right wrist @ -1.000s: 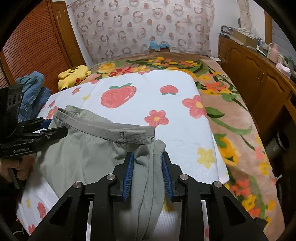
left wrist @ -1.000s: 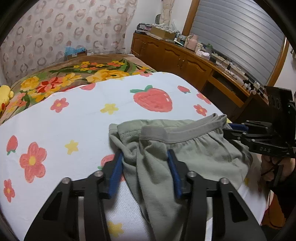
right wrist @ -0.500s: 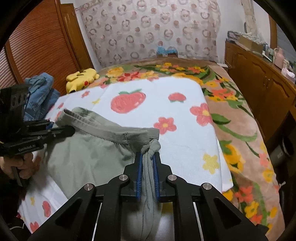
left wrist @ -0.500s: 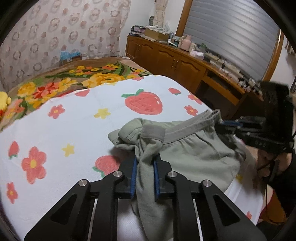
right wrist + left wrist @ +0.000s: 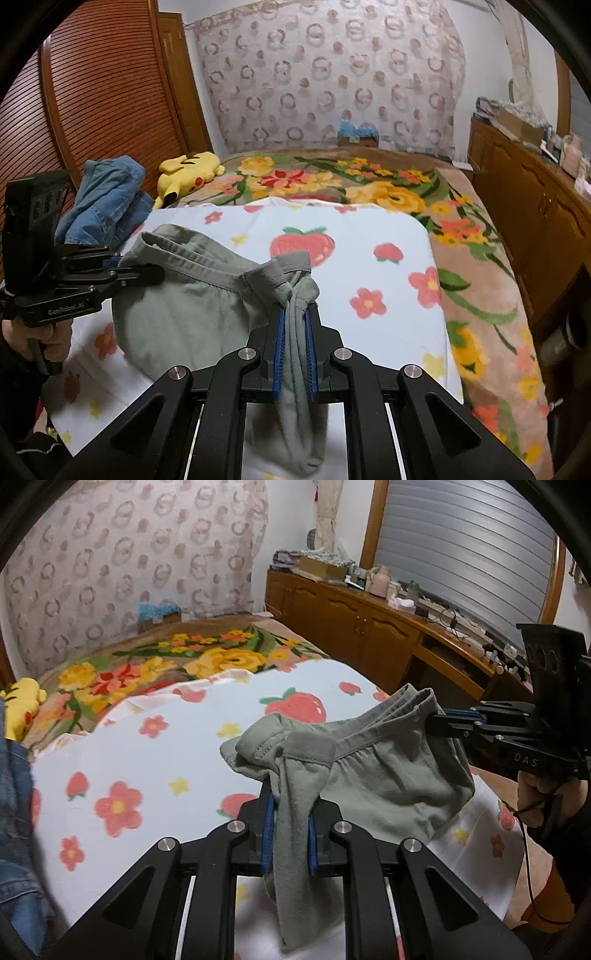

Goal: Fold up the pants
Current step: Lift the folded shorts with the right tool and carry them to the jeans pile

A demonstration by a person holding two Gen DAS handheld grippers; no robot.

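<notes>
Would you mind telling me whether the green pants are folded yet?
Not folded: the green pants hang bunched by the waistband between the left hand-held gripper and the right hand-held gripper.

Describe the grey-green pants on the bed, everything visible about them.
The grey-green pants are soft knit fabric, like jersey, with a wide, gathered elastic waistband. They are bunched and partly lifted above the strawberry-print sheet, waistband stretched between two grips. The left hand-held gripper is shut on one waistband end, the right hand-held gripper on the other. Cloth hangs down from each grip, and the middle sags in a pouch towards the sheet.
</notes>
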